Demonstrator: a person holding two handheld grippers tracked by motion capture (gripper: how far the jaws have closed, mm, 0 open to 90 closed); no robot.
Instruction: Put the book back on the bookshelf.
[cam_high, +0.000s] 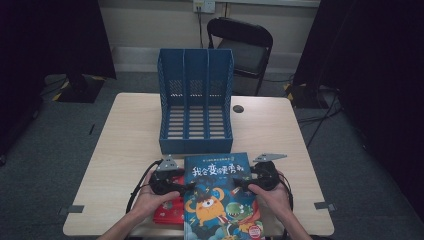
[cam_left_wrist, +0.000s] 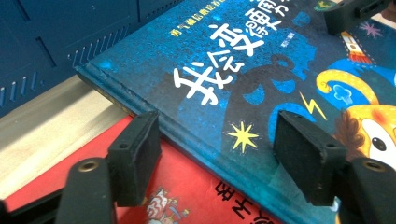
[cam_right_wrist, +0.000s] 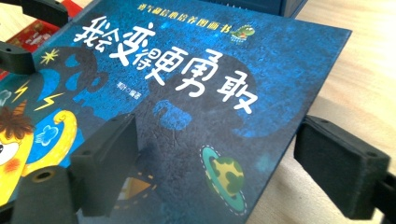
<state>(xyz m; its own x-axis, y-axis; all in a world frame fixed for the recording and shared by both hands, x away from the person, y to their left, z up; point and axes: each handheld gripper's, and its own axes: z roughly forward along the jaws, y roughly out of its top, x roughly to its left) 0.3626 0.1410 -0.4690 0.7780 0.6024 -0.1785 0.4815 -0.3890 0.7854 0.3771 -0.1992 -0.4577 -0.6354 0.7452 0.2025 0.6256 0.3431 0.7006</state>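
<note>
Straddling the blue picture book (cam_high: 220, 195): left gripper (cam_high: 179, 187) at 9 o'clock, right gripper (cam_high: 242, 184) at 3; both jaws apart, unclamped. Red book (cam_high: 170, 212) beneath.

- The blue picture book (cam_high: 220, 195) lies flat and closed on the desk (cam_high: 125, 150), cover up, at the near edge in front of me.
- Its cover is dark blue with big white Chinese characters across the top, and under them an orange cartoon monster, a green one, a yellow star and lightning marks.
- It is a hardcover; its spine side (cam_left_wrist: 140, 105) is at my left.
- Its left part rests on top of a red book (cam_high: 170, 212), so this side sits a little higher than the desk.
- The red book (cam_left_wrist: 187, 186) also lies flat, mostly covered, with only its left strip showing.
- The far edge of the blue book is just beside the blue file rack (cam_high: 196, 100).
</note>
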